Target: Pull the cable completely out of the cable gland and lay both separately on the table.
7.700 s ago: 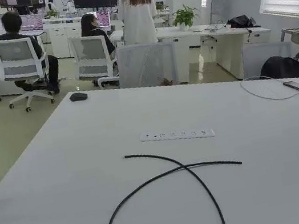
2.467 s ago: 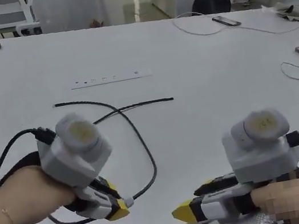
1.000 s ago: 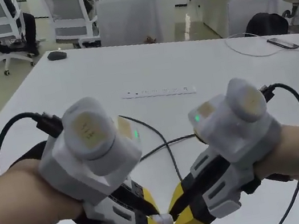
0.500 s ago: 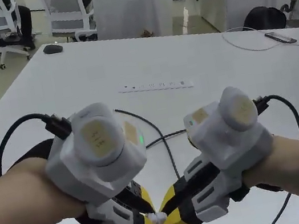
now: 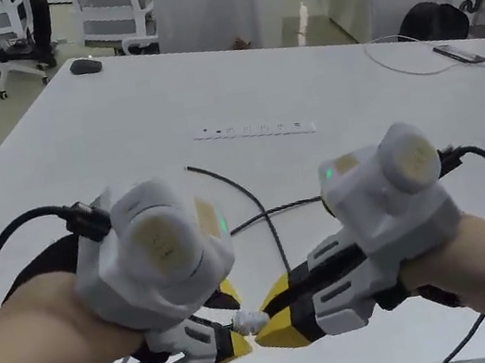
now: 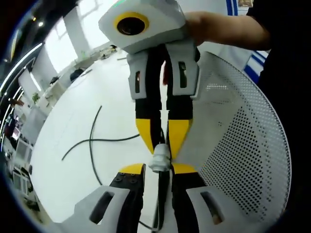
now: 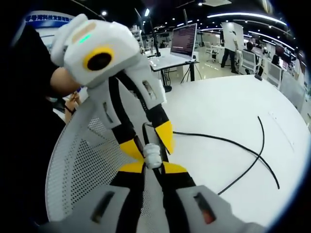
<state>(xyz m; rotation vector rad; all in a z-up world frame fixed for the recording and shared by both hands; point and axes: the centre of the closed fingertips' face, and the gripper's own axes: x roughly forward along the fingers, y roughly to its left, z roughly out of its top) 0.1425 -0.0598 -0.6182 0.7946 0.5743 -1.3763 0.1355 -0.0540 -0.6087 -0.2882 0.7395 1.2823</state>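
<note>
A small white cable gland (image 5: pixel 248 320) hangs just above the near table edge, between the two grippers' yellow tips. My left gripper (image 5: pixel 235 338) is shut on the black cable (image 6: pixel 159 194) right behind the gland (image 6: pixel 160 158). The cable runs back between its jaws. My right gripper (image 5: pixel 268 325) faces it tip to tip and is shut on the gland (image 7: pixel 151 156). The rest of the cable (image 5: pixel 263 215) lies in crossing curves on the white table (image 5: pixel 356 133).
A white power strip (image 5: pixel 254 130) lies beyond the cable. A dark mouse (image 5: pixel 85 66) sits at the far left corner and a phone (image 5: pixel 459 54) at the far right. A white mesh chair back (image 6: pixel 243 145) stands below the grippers at the table's near edge.
Since 2.5 s ago my right gripper has come in from the right to meet the left one at the gland. Over the last second both have stayed tip to tip.
</note>
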